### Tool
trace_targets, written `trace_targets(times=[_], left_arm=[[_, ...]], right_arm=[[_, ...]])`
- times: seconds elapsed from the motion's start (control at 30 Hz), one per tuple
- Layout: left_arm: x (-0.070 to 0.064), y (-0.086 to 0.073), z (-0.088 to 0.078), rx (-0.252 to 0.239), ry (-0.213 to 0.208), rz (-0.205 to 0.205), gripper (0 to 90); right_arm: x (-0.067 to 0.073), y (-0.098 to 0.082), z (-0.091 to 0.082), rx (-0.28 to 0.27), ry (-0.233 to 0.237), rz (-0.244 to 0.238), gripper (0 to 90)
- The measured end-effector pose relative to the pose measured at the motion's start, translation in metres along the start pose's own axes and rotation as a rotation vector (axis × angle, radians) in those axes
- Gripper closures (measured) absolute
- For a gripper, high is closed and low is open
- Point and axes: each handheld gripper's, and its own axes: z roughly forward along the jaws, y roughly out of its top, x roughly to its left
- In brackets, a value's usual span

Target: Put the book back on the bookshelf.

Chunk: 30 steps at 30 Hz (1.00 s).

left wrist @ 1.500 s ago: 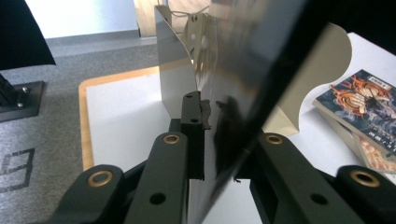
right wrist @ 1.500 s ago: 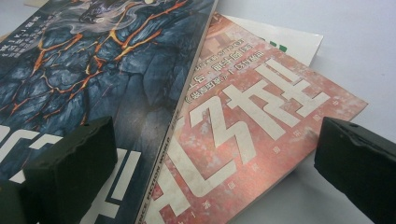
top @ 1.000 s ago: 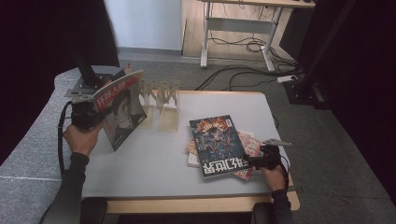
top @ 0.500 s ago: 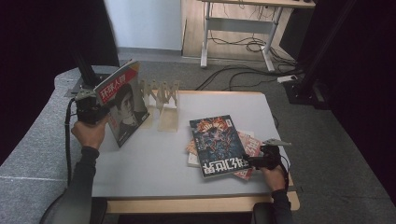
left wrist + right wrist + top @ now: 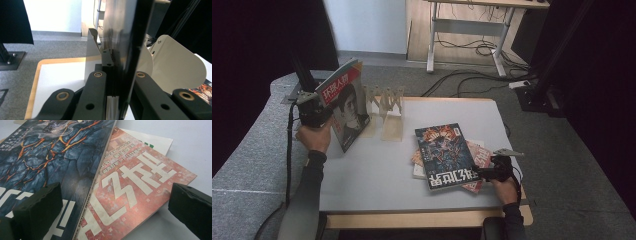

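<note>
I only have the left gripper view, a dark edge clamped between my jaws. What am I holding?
Observer: A magazine with a face on its cover, held upright beside the wooden rack.
Operator: And the right gripper?
Observer: The right gripper is open, low over the magazine pile's near corner.
Operator: What's on top there?
Observer: A dark cover with orange cracks, overlapping a red one.

Grey carpet (image 5: 562, 150) surrounds the table — a desk frame (image 5: 467, 30) and cables (image 5: 472, 50) stand beyond.
</note>
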Motion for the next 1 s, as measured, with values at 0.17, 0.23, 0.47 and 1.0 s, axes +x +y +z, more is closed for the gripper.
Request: trace_targets(times=[0.17,0.23,0.47,1.0], left_arm=[[-0.003,-0.003,0.002,0.001,0.002,0.036,86.7],[-0.003,-0.006,0.003,0.014,-0.01,0.041,86.3],[0.001,-0.012,0.001,0.046,-0.034,0.035,83.4],[0.002,-0.037,0.019,0.172,-0.013,0.027,82.2]], right_arm=[[0.0,0.0,0.0,-0.001,0.0,-0.001,0.0],[0.0,0.0,0.0,-0.001,0.001,-0.001,0.0],[0.0,0.0,0.0,-0.001,0.001,-0.001,0.0],[0.0,0.0,0.0,-0.002,0.001,0.0,0.0]])
